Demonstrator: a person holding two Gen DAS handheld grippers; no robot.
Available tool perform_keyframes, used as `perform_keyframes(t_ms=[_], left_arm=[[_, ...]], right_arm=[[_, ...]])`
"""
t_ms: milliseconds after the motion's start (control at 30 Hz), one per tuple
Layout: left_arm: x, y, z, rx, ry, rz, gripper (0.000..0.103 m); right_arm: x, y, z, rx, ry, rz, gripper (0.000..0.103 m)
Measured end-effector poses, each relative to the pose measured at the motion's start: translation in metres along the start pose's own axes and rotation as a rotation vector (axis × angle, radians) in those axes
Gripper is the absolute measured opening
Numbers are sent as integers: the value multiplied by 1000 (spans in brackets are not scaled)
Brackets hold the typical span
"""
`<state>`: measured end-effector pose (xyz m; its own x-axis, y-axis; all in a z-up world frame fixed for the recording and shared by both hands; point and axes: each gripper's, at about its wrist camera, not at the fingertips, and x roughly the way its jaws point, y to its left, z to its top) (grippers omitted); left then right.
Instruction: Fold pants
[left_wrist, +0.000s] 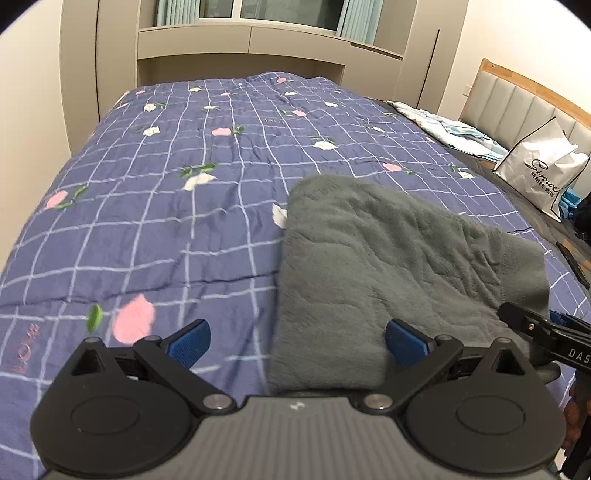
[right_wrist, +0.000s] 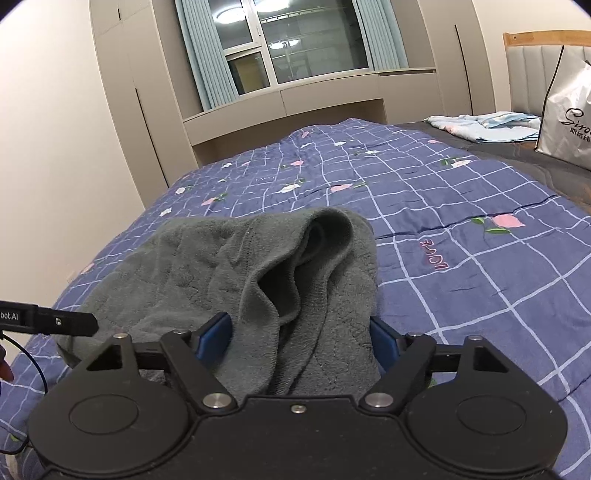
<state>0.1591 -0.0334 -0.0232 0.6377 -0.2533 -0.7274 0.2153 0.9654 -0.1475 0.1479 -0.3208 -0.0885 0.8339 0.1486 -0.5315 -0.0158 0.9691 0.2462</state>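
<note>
A: Start at the jaws. What's the right gripper (right_wrist: 299, 341) doing?

B: Its 2 blue pads sit either side of a bunched edge of the pants (right_wrist: 236, 273). The cloth fills the gap and touches both pads, so it's pinching that fold.

A: And the left gripper (left_wrist: 297, 341)?

B: Spread wide, nothing between the pads. It hangs over the near left edge of the pants (left_wrist: 369, 280), half over cloth, half over quilt.

A: Where do the pants lie?

B: On the bed, near side, already doubled into a thick wedge. From the left camera the long axis runs away from us toward the window; the far end is rounded. On the right an opening gapes like a tube mouth.

A: Fabric?

B: Grey-green fleece, fuzzy, softly creased, with a stitched hem.

A: And around it?

B: A blue quilt (left_wrist: 166, 206) with a white grid and pink flowers. Beige cabinets (right_wrist: 325, 96) under a curtained window (right_wrist: 295, 40), a padded headboard (left_wrist: 524, 99), a white bag (left_wrist: 539, 170), pale blue bedding (right_wrist: 491, 125).
</note>
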Motion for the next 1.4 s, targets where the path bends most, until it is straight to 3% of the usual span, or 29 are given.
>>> perform_keyframes(t_ms=[133,333,467,667,933,1400], left_arm=[[6,10,15,17,27,-12,103],[41,16,34,34,53,-103,103],[64,24,42,-28,114,-189,103],[86,25,46,-34,170,-232,103],[113,27,50,-89,266,-317,103],[126,24,53,-111,317,-340,103]], right_arm=[[0,-4,1,14,0,19,80],[0,-12,11,22,-10,18,102],[8,-23,24,69,-2,52,102],[35,-32,41,163,66,80,103],[61,-36,37,207,148,116,103],[74,-33,38,189,183,147,103]])
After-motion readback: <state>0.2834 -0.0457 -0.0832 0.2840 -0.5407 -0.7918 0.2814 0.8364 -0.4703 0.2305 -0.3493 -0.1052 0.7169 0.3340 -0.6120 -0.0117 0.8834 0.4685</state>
